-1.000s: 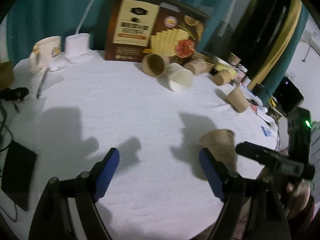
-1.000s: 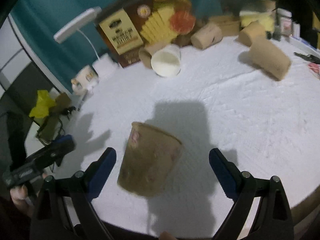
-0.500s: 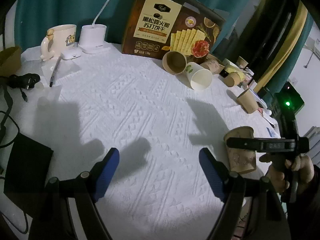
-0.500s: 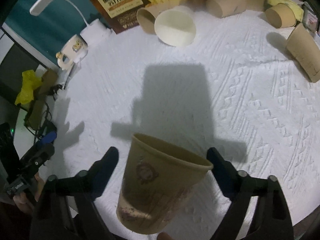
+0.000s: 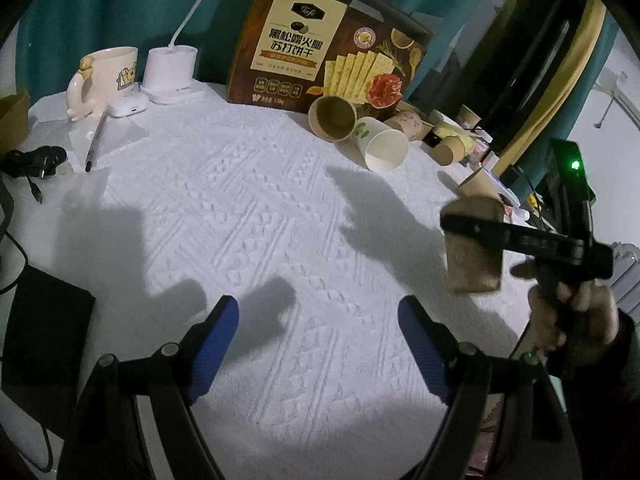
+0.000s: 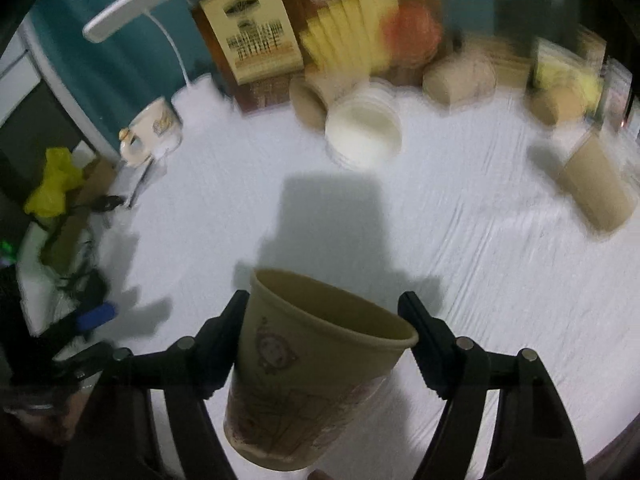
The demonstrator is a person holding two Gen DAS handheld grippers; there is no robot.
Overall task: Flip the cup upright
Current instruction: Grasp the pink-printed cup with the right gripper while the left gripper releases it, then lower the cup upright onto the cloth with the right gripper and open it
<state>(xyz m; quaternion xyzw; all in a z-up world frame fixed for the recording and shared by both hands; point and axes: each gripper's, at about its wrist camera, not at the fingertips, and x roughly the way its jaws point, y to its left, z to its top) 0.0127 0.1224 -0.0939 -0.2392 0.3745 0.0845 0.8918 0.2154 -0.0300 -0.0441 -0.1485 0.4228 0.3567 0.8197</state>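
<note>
A tan paper cup [image 6: 312,380] with a printed drawing sits between the black fingers of my right gripper [image 6: 323,308]. Its jaws have just been closing and now press on its sides. The cup's open mouth faces up and away, tilted. In the left wrist view the same cup [image 5: 474,256] hangs above the white cloth [image 5: 260,220] at the right, with a person's hand [image 5: 572,312] on the handle. My left gripper [image 5: 318,312] stands open over the cloth, nothing between its blue pads.
A cracker box [image 5: 320,44] stands at the back, with a brown cup [image 5: 332,118] and a white cup [image 5: 384,148] lying before it. Another tan cup [image 6: 596,188] lies at the right. A mug [image 5: 106,74], lamp base [image 5: 170,72] and pen [image 5: 96,140] sit back left.
The right gripper's jaws closed from wide apart onto the cup, and the cup came up off the cloth with its mouth turned upward. The left gripper stayed open.
</note>
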